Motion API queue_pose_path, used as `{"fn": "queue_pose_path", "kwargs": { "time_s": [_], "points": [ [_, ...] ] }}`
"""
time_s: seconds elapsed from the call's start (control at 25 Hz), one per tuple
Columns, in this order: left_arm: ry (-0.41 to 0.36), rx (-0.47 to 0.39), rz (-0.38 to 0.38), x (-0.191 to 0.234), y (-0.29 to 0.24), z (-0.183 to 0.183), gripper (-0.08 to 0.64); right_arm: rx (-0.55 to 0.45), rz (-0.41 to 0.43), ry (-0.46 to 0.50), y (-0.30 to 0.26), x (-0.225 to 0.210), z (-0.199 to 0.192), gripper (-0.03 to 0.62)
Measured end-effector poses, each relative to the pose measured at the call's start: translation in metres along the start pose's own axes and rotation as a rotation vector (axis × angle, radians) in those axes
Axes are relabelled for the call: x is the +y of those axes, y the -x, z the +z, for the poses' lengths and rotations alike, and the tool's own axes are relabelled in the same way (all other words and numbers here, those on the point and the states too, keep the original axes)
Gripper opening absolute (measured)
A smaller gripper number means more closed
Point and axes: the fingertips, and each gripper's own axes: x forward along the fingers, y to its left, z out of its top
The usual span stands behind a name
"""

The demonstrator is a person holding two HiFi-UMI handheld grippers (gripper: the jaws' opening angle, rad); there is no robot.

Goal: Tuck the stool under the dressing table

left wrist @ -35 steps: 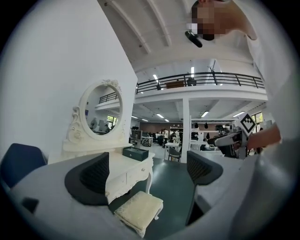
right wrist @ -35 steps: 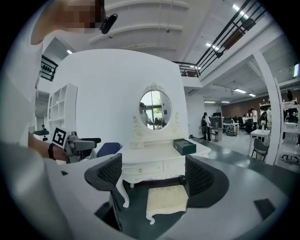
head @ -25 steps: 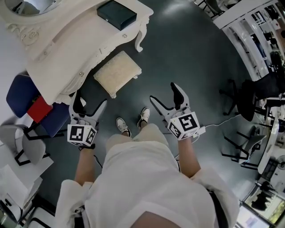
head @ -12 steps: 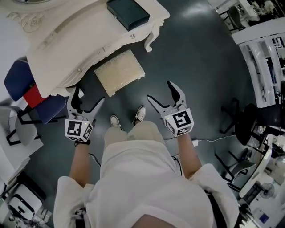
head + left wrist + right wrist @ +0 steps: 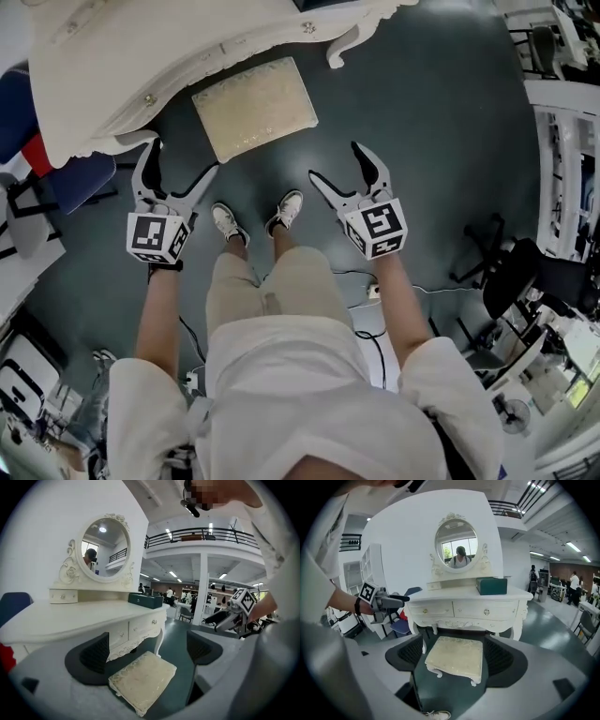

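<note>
A cream cushioned stool [image 5: 255, 106] with white legs stands on the dark floor just in front of the white dressing table [image 5: 112, 84]; its far edge reaches the table's front. It also shows in the left gripper view as the stool [image 5: 143, 681] and in the right gripper view as the stool [image 5: 454, 656]. My left gripper [image 5: 174, 169] is open, held near the stool's left corner and apart from it. At the stool's right, a little nearer me, the right gripper [image 5: 343, 167] is open too. Neither touches the stool.
A blue chair [image 5: 80, 178] with a red item stands left of the table. A dark green box [image 5: 491, 586] and an oval mirror [image 5: 456, 544] sit on the table. Black office chairs [image 5: 511, 281] stand at the right. The person's shoes [image 5: 281, 212] are between the grippers.
The person has stepped closer to the table, so stool and table have slid toward the top of the head view. Both grippers stay open, now flanking the stool's near side.
</note>
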Motion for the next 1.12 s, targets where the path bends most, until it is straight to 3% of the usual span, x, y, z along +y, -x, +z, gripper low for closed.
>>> {"fn": "queue_pose_path", "kwargs": {
  "time_s": [0.2, 0.4, 0.6, 0.8, 1.12],
  "points": [
    [0.034, 0.035, 0.048, 0.011, -0.028, -0.055, 0.511, 0.092, 0.013, 0.088, -0.051, -0.019, -0.050, 0.379],
    [0.030, 0.117, 0.071, 0.026, -0.053, -0.134, 0.511, 0.165, 0.030, 0.097, -0.113, -0.038, -0.107, 0.376],
    [0.125, 0.190, 0.047, 0.024, -0.087, -0.221, 0.512, 0.227, 0.007, 0.120, -0.163, -0.064, -0.163, 0.379],
    [0.156, 0.281, 0.078, 0.033, -0.101, -0.292, 0.514, 0.306, -0.006, 0.154, -0.198, -0.079, -0.207, 0.394],
    [0.148, 0.348, 0.091, 0.028, -0.114, -0.358, 0.523, 0.353, -0.016, 0.145, -0.227, -0.087, -0.247, 0.408]
  ]
}}
